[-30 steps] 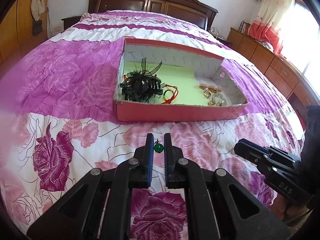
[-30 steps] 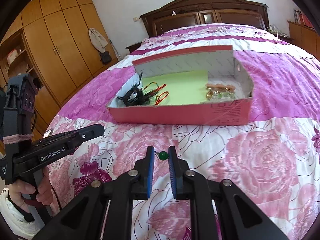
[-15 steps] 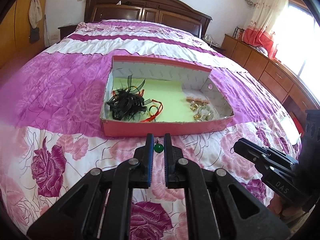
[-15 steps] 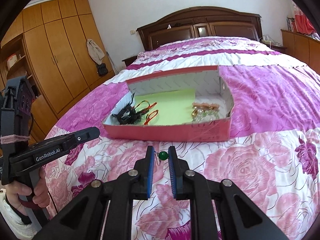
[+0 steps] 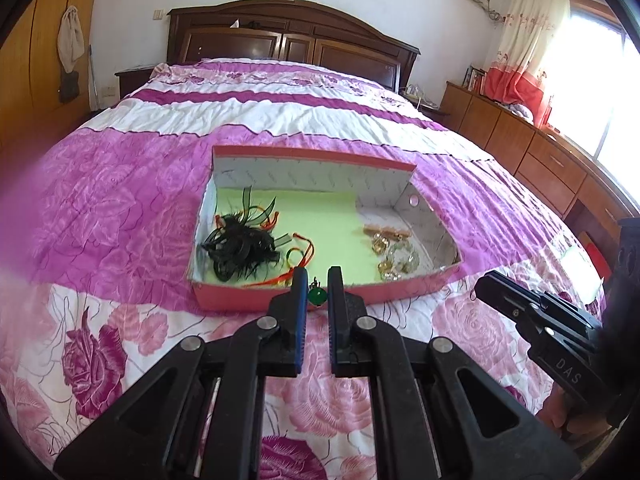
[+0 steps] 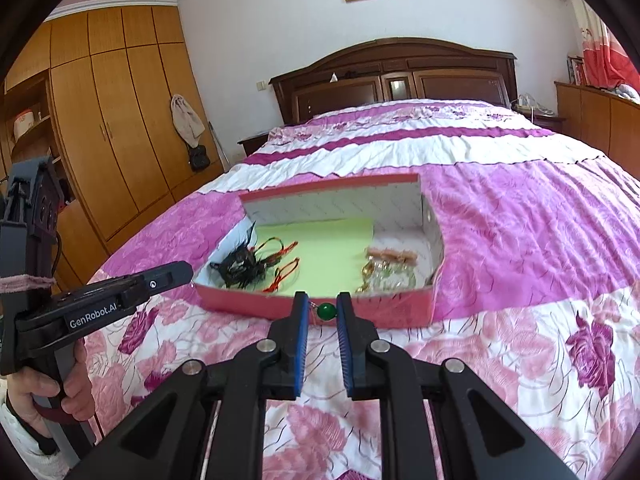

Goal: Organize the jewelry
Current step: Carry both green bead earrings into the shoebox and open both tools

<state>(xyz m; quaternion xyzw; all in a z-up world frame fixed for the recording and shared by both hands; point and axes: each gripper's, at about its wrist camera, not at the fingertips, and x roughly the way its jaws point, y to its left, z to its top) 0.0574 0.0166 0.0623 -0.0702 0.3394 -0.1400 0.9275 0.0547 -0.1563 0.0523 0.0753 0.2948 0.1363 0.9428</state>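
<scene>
A pink open box point(image 5: 320, 302) point(image 6: 384, 316) lies on the bed, lined with green paper. In it lie black hair ties with red cords point(image 5: 240, 246) point(image 6: 242, 264) at the left and gold and clear pieces point(image 5: 394, 256) point(image 6: 384, 274) at the right. My left gripper point(image 5: 317, 294) is shut on a green bead pendant point(image 5: 317, 296), held before the box's near wall. My right gripper point(image 6: 322, 312) is shut on a second green bead pendant point(image 6: 327, 311), also just before the near wall. Each gripper shows in the other's view: the right point(image 5: 536, 320), the left point(image 6: 120, 296).
The bed has a pink and white rose-print cover point(image 5: 100, 208) point(image 6: 520, 232). A dark wooden headboard point(image 5: 288, 44) point(image 6: 396, 76) stands at the far end. Wooden wardrobes point(image 6: 100, 120) are on the left and a low dresser point(image 5: 540, 152) on the right.
Both grippers have lifted and drawn back with their pendants. The box looks smaller and farther, and more of the room and headboard shows.
</scene>
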